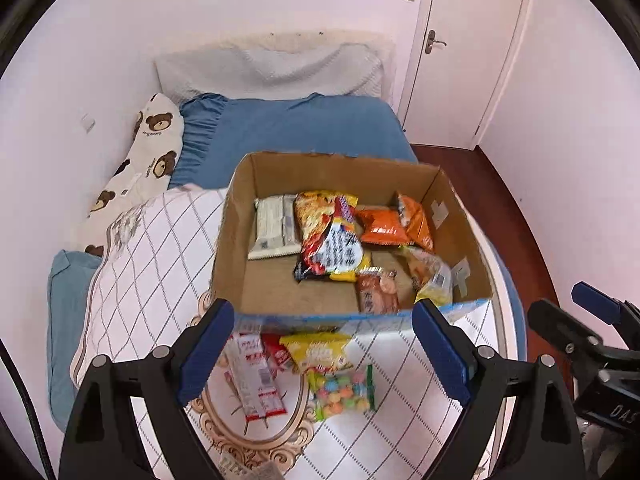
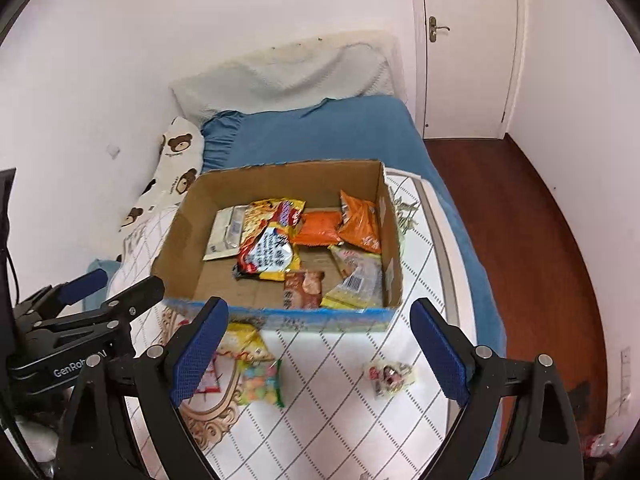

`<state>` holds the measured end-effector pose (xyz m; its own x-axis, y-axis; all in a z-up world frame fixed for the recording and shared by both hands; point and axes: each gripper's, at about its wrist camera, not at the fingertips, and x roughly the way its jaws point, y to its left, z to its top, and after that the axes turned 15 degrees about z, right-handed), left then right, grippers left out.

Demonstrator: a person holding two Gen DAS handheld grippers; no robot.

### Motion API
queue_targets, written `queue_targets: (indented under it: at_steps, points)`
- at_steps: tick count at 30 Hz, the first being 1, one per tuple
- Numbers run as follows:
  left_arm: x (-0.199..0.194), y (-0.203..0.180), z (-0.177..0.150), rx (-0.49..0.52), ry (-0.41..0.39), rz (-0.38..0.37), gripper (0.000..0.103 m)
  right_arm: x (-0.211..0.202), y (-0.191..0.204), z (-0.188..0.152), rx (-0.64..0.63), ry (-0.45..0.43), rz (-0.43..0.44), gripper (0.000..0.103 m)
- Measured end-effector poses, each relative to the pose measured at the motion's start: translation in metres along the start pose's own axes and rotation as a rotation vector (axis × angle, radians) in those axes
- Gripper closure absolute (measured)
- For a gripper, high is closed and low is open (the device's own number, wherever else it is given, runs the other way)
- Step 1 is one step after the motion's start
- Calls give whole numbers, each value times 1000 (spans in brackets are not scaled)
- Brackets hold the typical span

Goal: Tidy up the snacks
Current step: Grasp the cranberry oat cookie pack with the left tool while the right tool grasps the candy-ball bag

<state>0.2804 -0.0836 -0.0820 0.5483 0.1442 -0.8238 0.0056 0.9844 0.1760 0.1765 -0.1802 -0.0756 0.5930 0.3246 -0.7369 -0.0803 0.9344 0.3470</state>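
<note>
An open cardboard box [image 1: 240, 216] [image 2: 180, 236] stands on the bed and holds several snack packs, among them a red-yellow noodle bag [image 1: 332, 236] [image 2: 272, 240] and orange bags [image 1: 384, 226] [image 2: 356, 222]. In front of it on the quilt lie a yellow pack [image 1: 316, 350] [image 2: 244, 342], a bag of coloured candy balls [image 1: 344, 392] [image 2: 262, 384], a red-white long pack [image 1: 256, 376] and a small candy bag [image 2: 390, 378]. My left gripper [image 1: 324, 352] is open and empty above the loose packs. My right gripper [image 2: 320, 354] is open and empty over the quilt.
The white checked quilt [image 1: 152, 248] [image 2: 340, 420] covers a blue-sheeted bed [image 1: 312, 128] against the left wall, with a bear-print pillow [image 1: 152, 148]. Wooden floor [image 2: 520, 240] and a white door [image 2: 468, 48] lie to the right.
</note>
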Motion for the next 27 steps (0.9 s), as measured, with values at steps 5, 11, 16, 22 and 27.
queue_targets:
  at_steps: [5, 11, 16, 22, 27]
  points:
    - [20, 20, -42, 16, 87, 52, 12, 40, -5, -37, 49, 128, 64, 9]
    - [68, 65, -109, -4, 255, 154, 12, 113, -14, -93, 83, 299, 29, 9]
    - [108, 89, -169, 6, 390, 207, 12, 175, -40, -154, 129, 473, -51, 9]
    - [131, 89, -226, 116, 509, 189, 12, 222, -55, -196, 91, 558, -147, 0]
    - [144, 73, -249, 243, 573, 114, 12, 243, -61, -202, 110, 600, -177, 0]
